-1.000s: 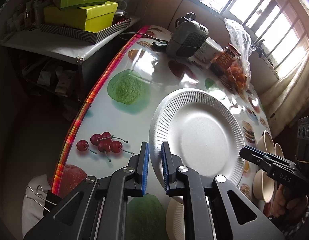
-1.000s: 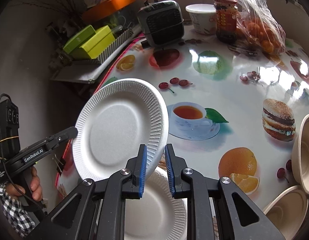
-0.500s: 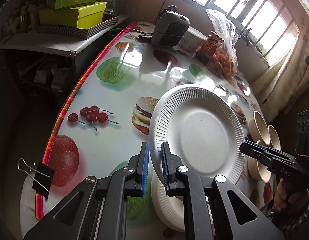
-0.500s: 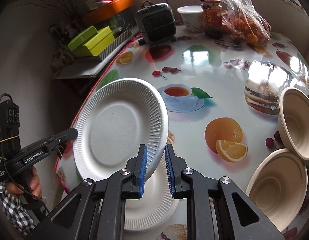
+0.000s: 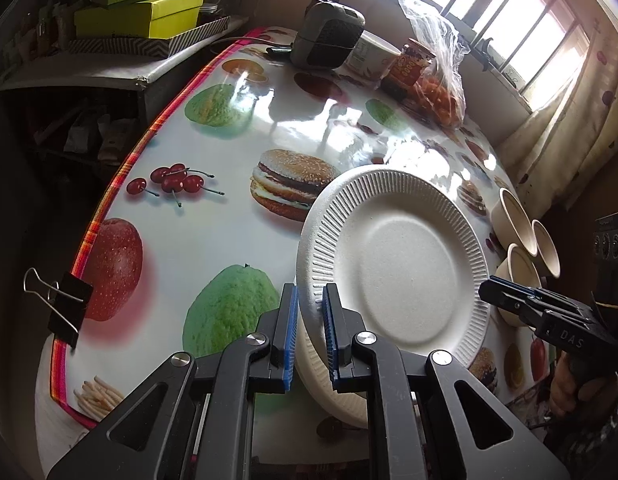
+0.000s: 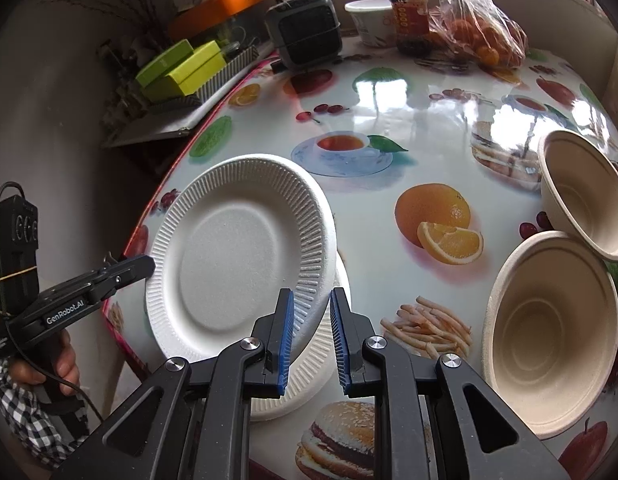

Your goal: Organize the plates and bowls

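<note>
Both tongs — left tongs [image 5: 308,332] and right tongs [image 6: 312,338] — are clamped on opposite rims of one tilted paper plate [image 5: 393,264], held just above a second plate [image 6: 309,376] lying directly beneath on the surface [image 5: 229,240].

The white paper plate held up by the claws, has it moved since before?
Yes. The paper plate moved back from the printed teacup and now hangs over the second plate.

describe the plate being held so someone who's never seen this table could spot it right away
Start at the table's fruit-and-burger printed tablecloth and go to its near edge, left of the tan bowls. Two white ribbed paper plates are there. The held plate is the tilted one, pinched at opposite rims by the left hand-held gripper and right hand-held gripper, above the plate lying flat.
</note>
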